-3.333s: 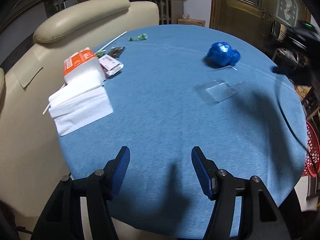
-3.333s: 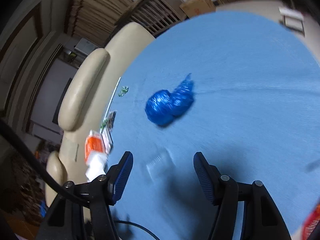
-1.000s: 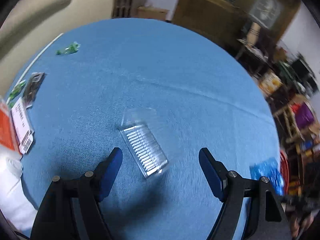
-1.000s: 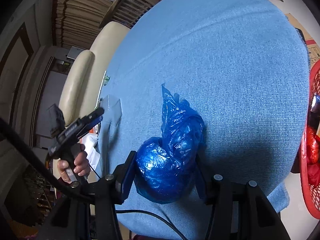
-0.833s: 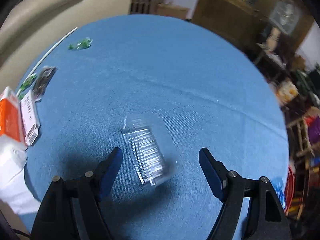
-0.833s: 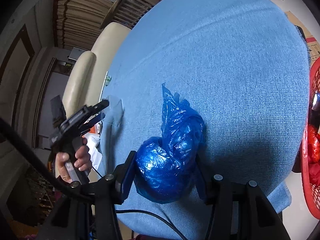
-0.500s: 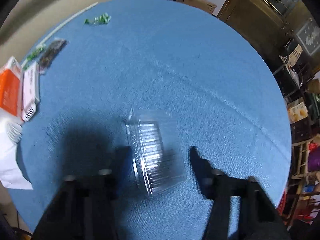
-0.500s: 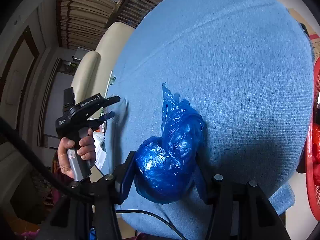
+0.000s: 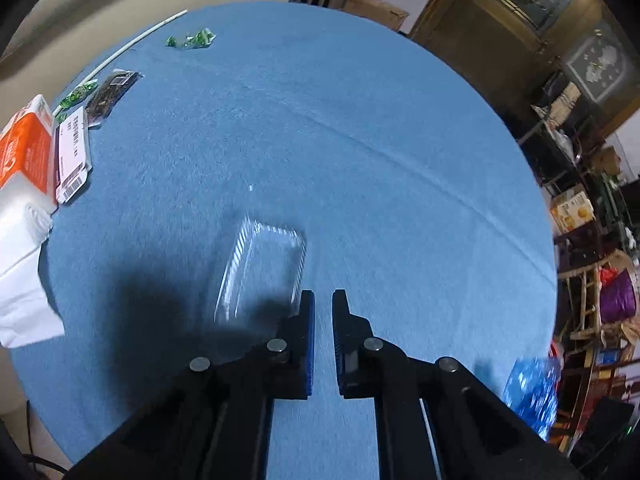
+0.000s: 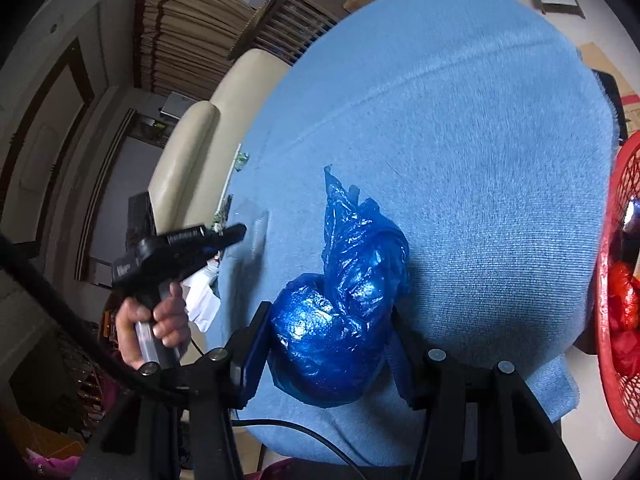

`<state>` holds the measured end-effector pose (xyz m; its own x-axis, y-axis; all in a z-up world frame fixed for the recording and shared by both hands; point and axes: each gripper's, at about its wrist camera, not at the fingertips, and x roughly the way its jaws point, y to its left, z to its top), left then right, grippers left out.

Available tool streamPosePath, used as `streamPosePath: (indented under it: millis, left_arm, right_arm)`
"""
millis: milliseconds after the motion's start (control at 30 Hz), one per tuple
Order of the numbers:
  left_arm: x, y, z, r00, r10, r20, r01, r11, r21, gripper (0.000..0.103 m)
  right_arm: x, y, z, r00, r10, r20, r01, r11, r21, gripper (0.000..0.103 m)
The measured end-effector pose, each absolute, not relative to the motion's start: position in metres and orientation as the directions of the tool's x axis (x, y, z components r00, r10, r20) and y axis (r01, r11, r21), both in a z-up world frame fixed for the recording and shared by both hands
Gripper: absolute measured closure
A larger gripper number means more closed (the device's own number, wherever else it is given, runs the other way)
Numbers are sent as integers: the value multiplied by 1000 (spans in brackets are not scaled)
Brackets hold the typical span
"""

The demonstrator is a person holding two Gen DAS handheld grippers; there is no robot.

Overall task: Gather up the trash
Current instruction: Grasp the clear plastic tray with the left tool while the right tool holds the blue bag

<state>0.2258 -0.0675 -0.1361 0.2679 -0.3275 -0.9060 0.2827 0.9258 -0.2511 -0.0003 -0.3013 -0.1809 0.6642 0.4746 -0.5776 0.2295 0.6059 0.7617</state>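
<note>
A clear plastic container [image 9: 260, 268] lies tilted and blurred on the blue tablecloth [image 9: 360, 140]. Its near corner runs into my left gripper [image 9: 322, 300], whose jaws stand shut, pinching its thin edge. The right wrist view shows that left gripper [image 10: 236, 232] in a person's hand [image 10: 156, 320], with the container [image 10: 256, 228] tipped up at its tip. My right gripper [image 10: 328, 320] is shut on a crumpled blue plastic bag [image 10: 344, 304] above the table's near edge. The same bag [image 9: 532, 392] shows at the lower right of the left wrist view.
An orange tissue pack [image 9: 24, 148], white napkins [image 9: 20, 280], a labelled white packet [image 9: 72, 156], a dark wrapper [image 9: 112, 92], green wrappers [image 9: 192, 38] and a white straw [image 9: 120, 52] lie along the table's left rim. A red mesh basket [image 10: 620, 280] stands off the table at right. A cream sofa [image 10: 192, 152] stands behind.
The left jaws went from wide open around the container to shut at its corner, and the container turned and tipped. The right gripper keeps its hold on the blue bag.
</note>
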Motion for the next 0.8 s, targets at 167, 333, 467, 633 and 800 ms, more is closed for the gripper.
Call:
streamPosePath:
  millis: [167,333,467,633,800]
  left_arm:
    - [194,-52,-126,289,-367,-884,332,905,-267,95]
    - [179,-30,-122,340,-364,-867,351,905,-242,72]
    - [181,-17,-128,412,-270,-871,300,942,-150,17]
    - [195,5,-149,348,-338,-874,186,939,-289,17]
    - [202,-14,-146,379,-323,-867,241,939,-245,17]
  right_arm:
    - [-12,-303,-172,680,463,-568,219,611,760,47]
    - [-19,-298,-169,675,460,-577,214,627,749,47]
    - [-18,-295,-175,664,470,-582,230,612,757,46]
    - [-13,-292,-176,657,471,-588,236,612,755,45]
    - [-6,-286,-183,636,480,-604,244,618,748,45]
